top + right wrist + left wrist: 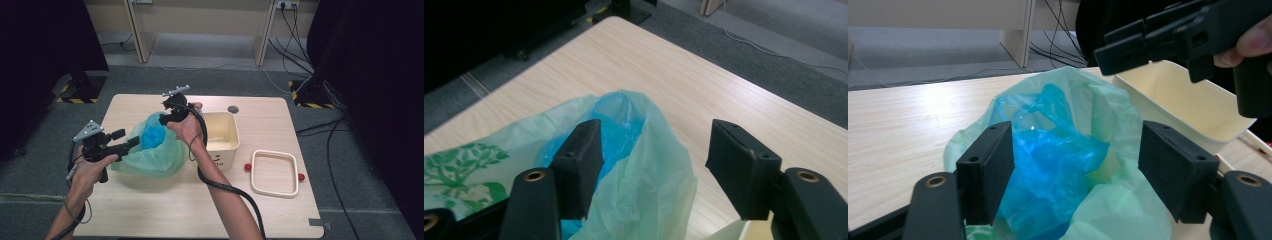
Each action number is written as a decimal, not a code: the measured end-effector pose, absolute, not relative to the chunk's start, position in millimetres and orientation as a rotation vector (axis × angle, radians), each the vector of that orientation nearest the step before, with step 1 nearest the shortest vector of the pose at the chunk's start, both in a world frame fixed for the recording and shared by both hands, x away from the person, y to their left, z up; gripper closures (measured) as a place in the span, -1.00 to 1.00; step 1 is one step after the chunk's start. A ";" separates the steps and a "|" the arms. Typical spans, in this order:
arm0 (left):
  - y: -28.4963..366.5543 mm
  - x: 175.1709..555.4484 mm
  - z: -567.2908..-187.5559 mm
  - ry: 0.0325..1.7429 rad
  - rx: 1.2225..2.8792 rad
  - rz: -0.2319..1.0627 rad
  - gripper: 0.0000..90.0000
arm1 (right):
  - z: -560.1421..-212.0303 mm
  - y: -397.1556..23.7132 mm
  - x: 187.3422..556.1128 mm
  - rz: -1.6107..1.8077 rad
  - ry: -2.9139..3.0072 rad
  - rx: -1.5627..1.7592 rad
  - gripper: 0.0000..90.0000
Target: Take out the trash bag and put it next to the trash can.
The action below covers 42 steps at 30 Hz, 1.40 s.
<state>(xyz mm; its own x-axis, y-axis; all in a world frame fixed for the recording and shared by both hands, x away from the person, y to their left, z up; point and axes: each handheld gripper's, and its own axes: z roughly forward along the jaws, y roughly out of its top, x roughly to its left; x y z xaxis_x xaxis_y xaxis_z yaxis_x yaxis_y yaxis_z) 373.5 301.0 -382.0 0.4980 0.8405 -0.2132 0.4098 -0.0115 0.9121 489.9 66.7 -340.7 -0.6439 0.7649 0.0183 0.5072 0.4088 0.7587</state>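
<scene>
A pale wooden table [165, 210] stands on grey carpet, with black curtains to either side, pale furniture legs behind, and cables trailing across the floor at the right. Near the middle of the table lies a green bag [152, 157] with a blue bag [152, 135] bunched inside it. Just to its right sits a cream bin [222, 137], and farther right a cream frame [274, 172] lies flat with a small red ball [247, 166] at each side.

The left gripper [129, 142] points at the green bag from the left; the right gripper [167, 116] hangs over the bag's far edge.

The left gripper view looks into the mouth of the green bag [1098, 100]: the blue bag [1048, 150] lies between the spread jaws, which do not press on it. The right gripper [1108, 57] hangs above, with the bin [1193, 107] behind.

The right gripper view shows a tree print on the green bag [649, 185]. Its jaws stand apart around the bag's raised edge, released, with the blue bag [616, 120] beyond.
</scene>
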 end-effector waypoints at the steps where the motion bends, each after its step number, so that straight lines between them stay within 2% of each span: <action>1: 301.0 373.5 -382.0 1.093 1.626 0.482 -0.35 | -340.7 66.7 489.9 1.086 2.338 1.100 -0.16; 10: 284.1 366.5 -375.8 1.044 1.635 0.459 -0.37 | -316.0 34.8 485.6 1.176 2.268 1.107 -0.23; 20: 249.3 352.9 -375.1 0.962 1.696 0.388 -0.48 | -308.8 -13.8 478.5 1.191 2.197 1.153 -0.30; 34: 200.3 330.9 -394.0 0.872 1.769 0.282 -0.54 | -324.4 -121.8 458.2 1.169 2.086 1.260 -0.40; 42: 182.3 323.6 -416.0 0.847 1.812 0.274 -0.57 | -342.2 -171.3 444.7 1.162 2.024 1.343 -0.40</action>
<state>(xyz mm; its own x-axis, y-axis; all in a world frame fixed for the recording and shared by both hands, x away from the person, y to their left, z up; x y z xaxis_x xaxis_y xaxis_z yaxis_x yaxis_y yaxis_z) 323.6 182.3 -416.0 0.7211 0.6622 -0.2035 0.4177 -0.1813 0.8903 444.7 -171.3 -342.2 -0.4282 0.8999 0.0830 0.5252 0.1731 0.8332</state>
